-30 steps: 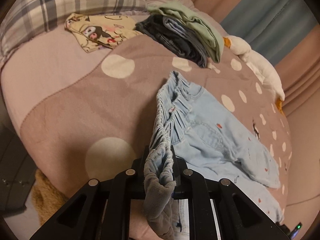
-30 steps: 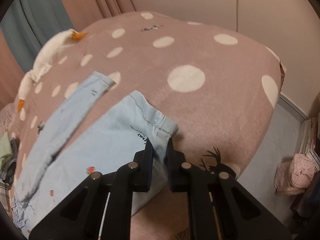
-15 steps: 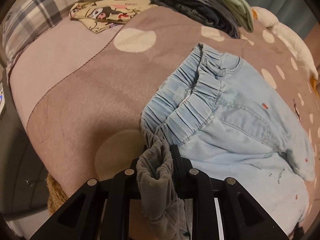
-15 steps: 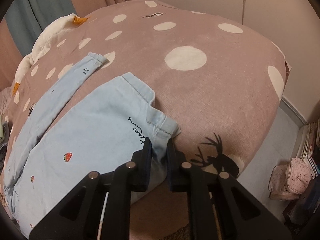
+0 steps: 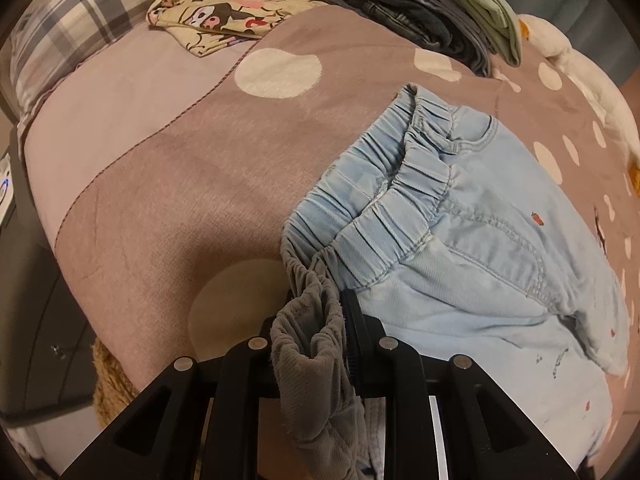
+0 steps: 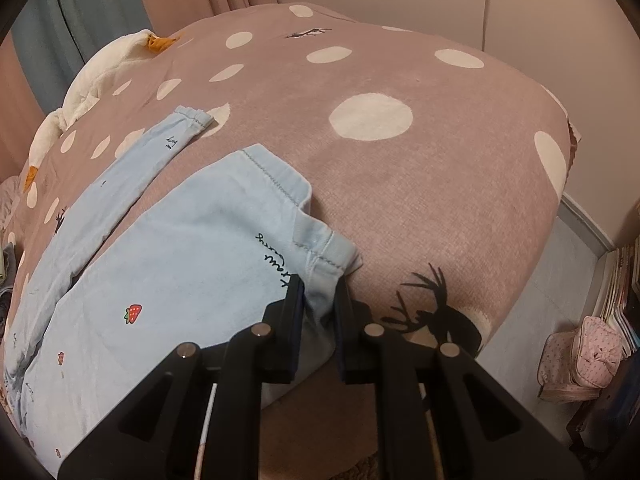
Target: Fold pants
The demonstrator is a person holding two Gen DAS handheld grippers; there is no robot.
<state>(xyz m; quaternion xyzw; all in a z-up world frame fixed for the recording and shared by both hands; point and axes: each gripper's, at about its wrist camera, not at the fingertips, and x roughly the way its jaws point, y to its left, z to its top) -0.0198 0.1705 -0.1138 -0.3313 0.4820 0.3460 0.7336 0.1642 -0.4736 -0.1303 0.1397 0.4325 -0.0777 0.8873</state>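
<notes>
Spread on the polka-dot bed (image 6: 440,184), the pants (image 5: 480,280) are pinched at waistband by the left hand-held gripper (image 5: 316,320) and at hem by the right hand-held gripper (image 6: 318,296), seemingly ready to fold one leg onto the other.

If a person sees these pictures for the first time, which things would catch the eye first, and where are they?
First the light blue pants, spread across the brown dotted blanket, with the left gripper clamped on the gathered waistband and the right gripper clamped on a leg hem. Next, the pile of folded clothes at the far end of the bed, and the white plush toy along the far edge by the curtains.
</notes>
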